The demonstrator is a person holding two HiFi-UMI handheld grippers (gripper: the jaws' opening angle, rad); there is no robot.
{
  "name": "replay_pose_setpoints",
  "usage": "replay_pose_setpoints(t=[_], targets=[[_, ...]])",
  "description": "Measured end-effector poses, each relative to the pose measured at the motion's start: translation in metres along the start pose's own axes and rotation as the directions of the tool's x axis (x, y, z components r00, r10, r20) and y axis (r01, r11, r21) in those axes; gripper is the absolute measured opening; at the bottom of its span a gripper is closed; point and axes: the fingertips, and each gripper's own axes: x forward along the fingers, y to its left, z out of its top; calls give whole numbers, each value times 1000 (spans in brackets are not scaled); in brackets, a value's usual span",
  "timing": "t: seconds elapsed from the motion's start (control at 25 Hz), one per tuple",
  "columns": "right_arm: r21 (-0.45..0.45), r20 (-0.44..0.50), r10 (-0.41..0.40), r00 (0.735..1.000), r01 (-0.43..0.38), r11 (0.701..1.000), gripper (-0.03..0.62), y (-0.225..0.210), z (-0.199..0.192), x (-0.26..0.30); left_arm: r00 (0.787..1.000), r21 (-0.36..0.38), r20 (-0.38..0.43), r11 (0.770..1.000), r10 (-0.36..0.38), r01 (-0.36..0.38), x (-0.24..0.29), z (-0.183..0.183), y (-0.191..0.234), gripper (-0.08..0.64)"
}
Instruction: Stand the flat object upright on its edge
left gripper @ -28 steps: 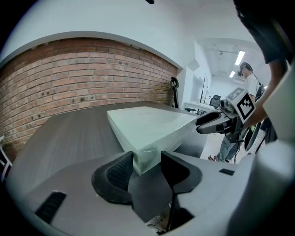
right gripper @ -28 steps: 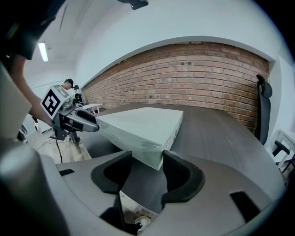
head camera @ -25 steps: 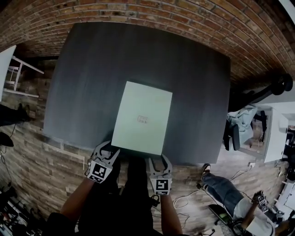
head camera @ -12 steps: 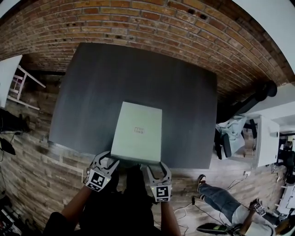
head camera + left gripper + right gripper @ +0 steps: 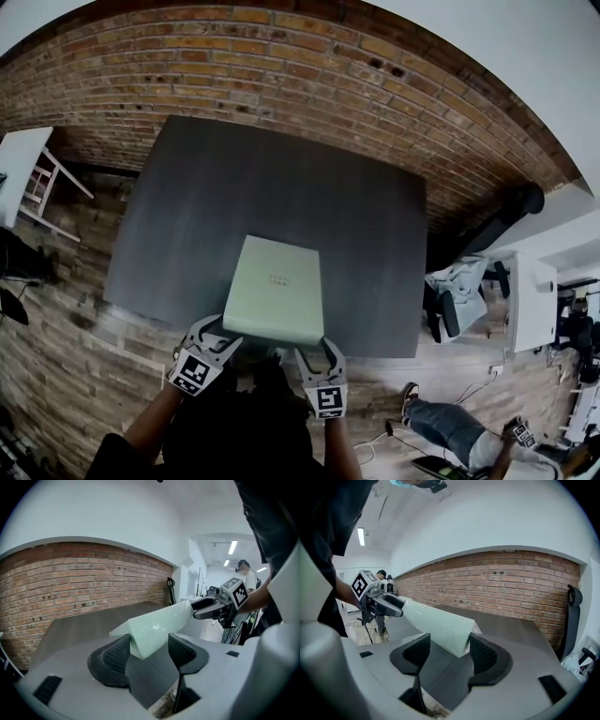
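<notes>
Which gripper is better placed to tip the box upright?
Neither: left gripper and right gripper each have one raised near corner of the box between jaws that have just been opening. Tip with both, far edge on the table.

Dim head cam, heavy fisheye, vignetting

The flat box (image 5: 157,625) is wrapped in glossy, faintly wrinkled clear film. The table (image 5: 281,187) top is finished dark and matt, with a fine grain. The wall (image 5: 309,75) is laid in rough brick, and the floor (image 5: 66,319) is laid in wood-look planks.
</notes>
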Motion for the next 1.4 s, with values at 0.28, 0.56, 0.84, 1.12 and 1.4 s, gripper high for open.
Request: replay_pose_setpoints(t=[0.28, 0.56, 0.84, 1.12, 1.4], targets=[[-4, 48, -4, 999, 4, 1000, 264, -14, 27, 1, 998, -2, 66, 1000, 11, -11, 1, 37, 7, 258], [-2, 161, -7, 987, 8, 1000, 275, -38, 61, 2, 994, 8, 102, 1000, 26, -27, 9, 68, 11, 259], [-16, 216, 7, 976, -3, 1000, 281, -58, 86, -3, 990, -7, 131, 999, 50, -50, 13, 92, 7, 261], [-26, 224, 12, 974, -6, 1000, 281, -80, 91, -8, 984, 27, 139, 992, 115, -120, 21, 112, -2, 259], [34, 237, 47, 970, -57, 998, 279, -97, 102, -16, 975, 1, 144, 985, 168, -170, 22, 133, -9, 259]])
